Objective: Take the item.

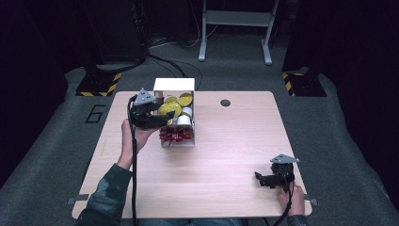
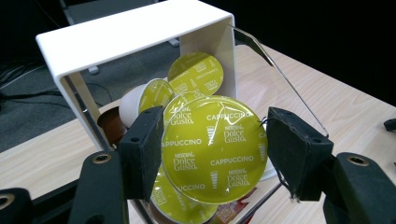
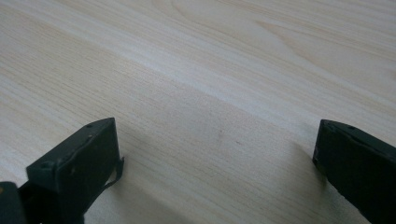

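Two forearms in dark patterned sleeves come in at the bottom of the high view, nearest to the camera, each hand with a black two-jaw gripper over a light wooden table. At the near right corner the right gripper rests low by the table, away from everything else. The left gripper is at the white open-sided box near the far left part of the table, which holds several yellow-green capsules, some white cups and red items at its near end; I cannot tell what the red items are. In the left gripper view the jaws stand on both sides of one round capsule with a shiny yellow-green foil lid printed "Cappuccino". The left pad touches its rim, and the right pad sits at the other rim, so the jaws seem closed on the capsule at about its width. This capsule is at the open front of the box, above other capsules of the same kind, and it looks lifted a little from them. In the right gripper view the jaws are wide apart and hold nothing, with bare wood grain between them. I judge that the step in hand is taking one capsule out of the box. The next move calls for a straight pull away from the thin wire front of the box, with steady grip, because the foil rim is smooth and can slip.
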Demonstrator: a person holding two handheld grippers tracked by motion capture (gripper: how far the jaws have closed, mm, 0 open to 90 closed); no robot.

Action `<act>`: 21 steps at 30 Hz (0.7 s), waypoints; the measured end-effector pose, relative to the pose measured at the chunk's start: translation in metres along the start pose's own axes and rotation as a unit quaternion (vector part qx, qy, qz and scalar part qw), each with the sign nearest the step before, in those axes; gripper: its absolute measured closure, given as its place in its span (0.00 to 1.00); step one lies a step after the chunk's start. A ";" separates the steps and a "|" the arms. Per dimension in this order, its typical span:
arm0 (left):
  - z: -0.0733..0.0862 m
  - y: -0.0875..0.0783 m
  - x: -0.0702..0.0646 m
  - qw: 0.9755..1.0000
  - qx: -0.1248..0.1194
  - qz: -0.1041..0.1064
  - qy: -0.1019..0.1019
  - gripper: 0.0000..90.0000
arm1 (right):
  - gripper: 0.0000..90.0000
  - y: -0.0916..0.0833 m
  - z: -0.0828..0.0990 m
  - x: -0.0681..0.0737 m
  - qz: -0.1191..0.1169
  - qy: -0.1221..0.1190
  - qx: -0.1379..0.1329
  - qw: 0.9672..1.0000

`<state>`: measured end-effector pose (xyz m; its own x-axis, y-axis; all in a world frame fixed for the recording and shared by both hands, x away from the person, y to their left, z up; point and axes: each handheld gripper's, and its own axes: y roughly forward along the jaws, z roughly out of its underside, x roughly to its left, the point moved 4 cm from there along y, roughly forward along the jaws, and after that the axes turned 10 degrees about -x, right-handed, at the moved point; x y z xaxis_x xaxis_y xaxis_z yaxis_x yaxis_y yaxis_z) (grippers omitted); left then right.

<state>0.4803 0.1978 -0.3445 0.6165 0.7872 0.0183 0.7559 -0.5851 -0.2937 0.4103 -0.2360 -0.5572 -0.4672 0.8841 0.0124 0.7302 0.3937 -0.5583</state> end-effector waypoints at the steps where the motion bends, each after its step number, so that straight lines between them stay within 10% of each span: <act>1: -0.001 -0.001 0.001 1.000 -0.002 -0.001 -0.001 0.43 | 0.00 0.000 0.000 0.000 0.000 0.000 0.000 1.000; 21: -0.018 -0.036 0.006 0.999 -0.036 -0.005 0.011 0.43 | 0.00 0.000 0.000 0.000 0.000 0.000 0.000 1.000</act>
<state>0.4601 0.2200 -0.3165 0.6121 0.7897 0.0418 0.7761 -0.5898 -0.2232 0.4103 -0.2361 -0.5572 -0.4674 0.8840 0.0123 0.7301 0.3938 -0.5584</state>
